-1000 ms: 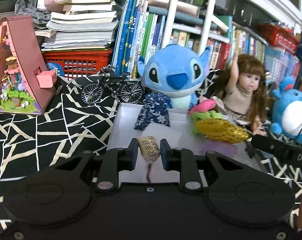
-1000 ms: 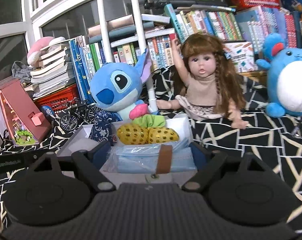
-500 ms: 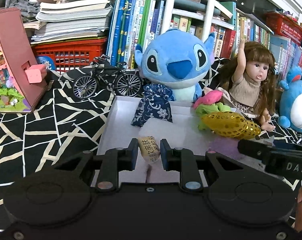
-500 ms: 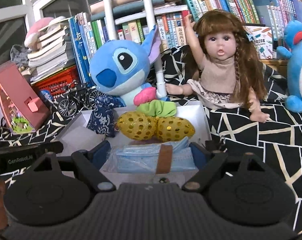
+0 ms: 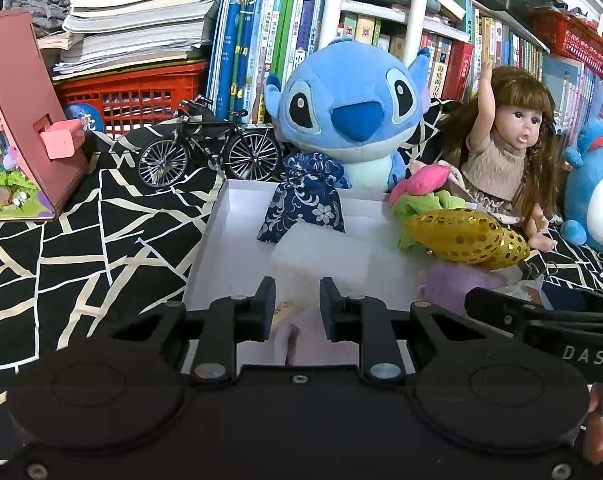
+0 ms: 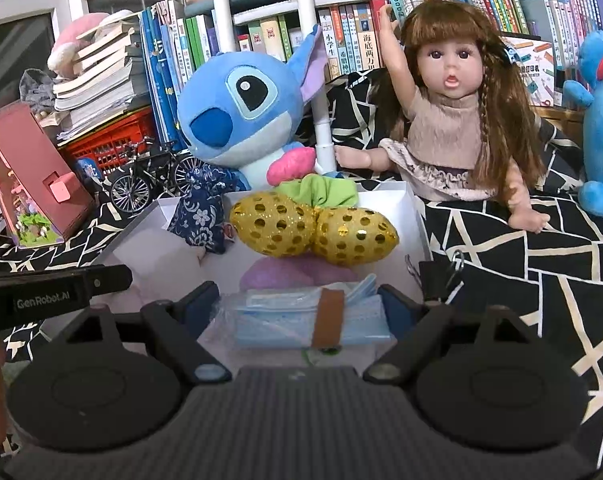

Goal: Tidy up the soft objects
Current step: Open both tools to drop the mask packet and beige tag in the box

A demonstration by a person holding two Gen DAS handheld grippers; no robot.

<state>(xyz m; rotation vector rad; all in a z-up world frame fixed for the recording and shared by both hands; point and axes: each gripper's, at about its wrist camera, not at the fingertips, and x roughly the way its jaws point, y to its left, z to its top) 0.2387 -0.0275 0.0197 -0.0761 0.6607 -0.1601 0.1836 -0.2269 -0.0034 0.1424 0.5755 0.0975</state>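
Observation:
A white box holds a blue floral pouch, a white sponge block, a gold sequin peanut toy, a green scrunchie, a pink item and a purple soft item. My left gripper hovers low over the box's near part; its jaws stand slightly apart around a blurred beige charm. My right gripper is shut on a pack of blue face masks at the box's near edge.
A Stitch plush, a doll and a blue round plush stand behind the box on black patterned cloth. A model bicycle, a pink house model, a red crate and books lie at the left. A binder clip lies right of the box.
Both grippers moved forward and down toward the box. The beige charm between the left jaws has slipped lower and blurred, and the jaws have parted slightly. The right keeps its mask pack.

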